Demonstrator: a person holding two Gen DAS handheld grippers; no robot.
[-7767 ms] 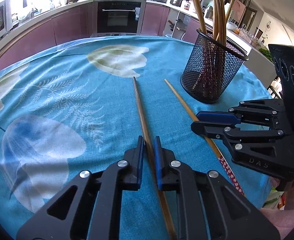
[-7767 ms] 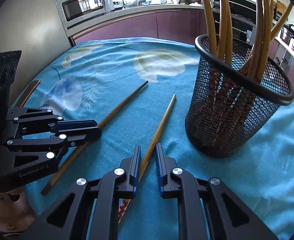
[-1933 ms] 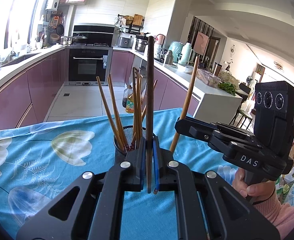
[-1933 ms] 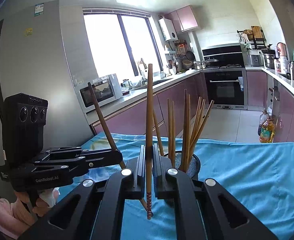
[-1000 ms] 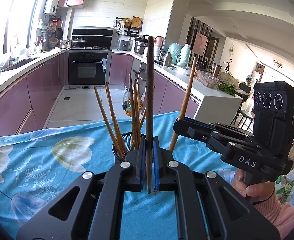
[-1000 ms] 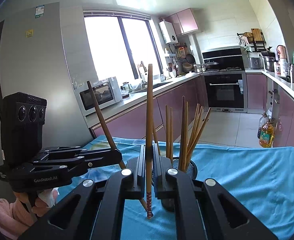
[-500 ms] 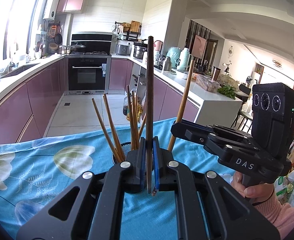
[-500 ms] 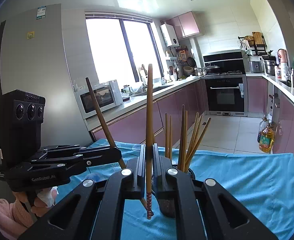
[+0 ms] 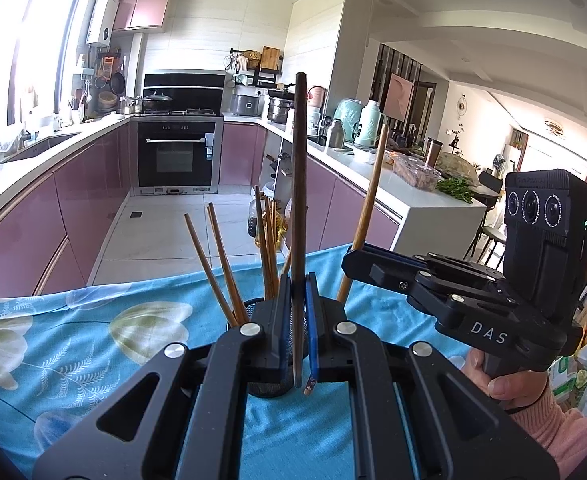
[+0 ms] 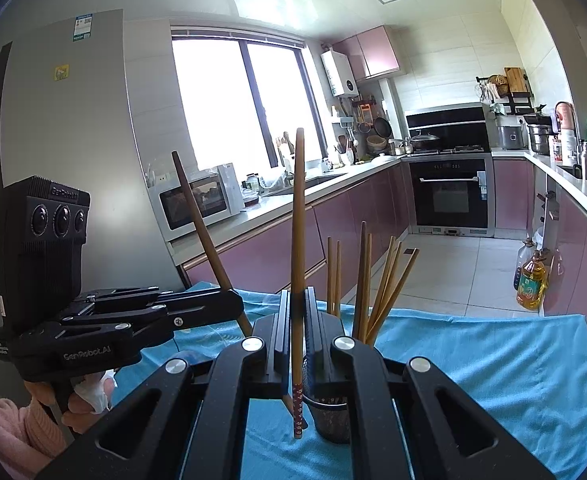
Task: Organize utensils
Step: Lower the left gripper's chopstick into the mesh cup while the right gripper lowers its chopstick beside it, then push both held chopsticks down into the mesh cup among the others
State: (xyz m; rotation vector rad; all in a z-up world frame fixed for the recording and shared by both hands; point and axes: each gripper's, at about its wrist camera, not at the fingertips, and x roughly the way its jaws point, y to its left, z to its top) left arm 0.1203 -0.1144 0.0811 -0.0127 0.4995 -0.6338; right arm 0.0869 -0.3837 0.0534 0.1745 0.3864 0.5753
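Left gripper (image 9: 298, 320), nearest in the left wrist view: jaws clenched on a dark chopstick (image 9: 299, 184), held upright, lower tip just below the pads, upper end well above. Right gripper (image 10: 298, 320), nearest in the right wrist view: jaws clenched on a light chopstick (image 10: 298, 220), also upright, its red patterned lower end hanging below the pads. Each gripper appears in the other's view, side on, at about the same height; the left-held stick there leans slightly. Hand (image 9: 501, 380) in a pink sleeve on the right gripper's handle; the other hand (image 10: 73, 400) on the left handle, with a scrap of white tissue. Just beyond both grippers: black mesh holder (image 10: 329, 412) standing on the table, partly hidden behind the fingers, with several wooden chopsticks (image 10: 365, 276) standing fanned inside it. Both held sticks are above the table, near the holder, not inside it. Tablecloth (image 9: 93, 344): blue, pale flower and fern print. Beyond the table: tiled floor, pink cabinets, oil bottle (image 10: 531, 284) on the floor. Farthest: oven (image 9: 175, 156), microwave (image 10: 197, 200), window (image 10: 245, 104).
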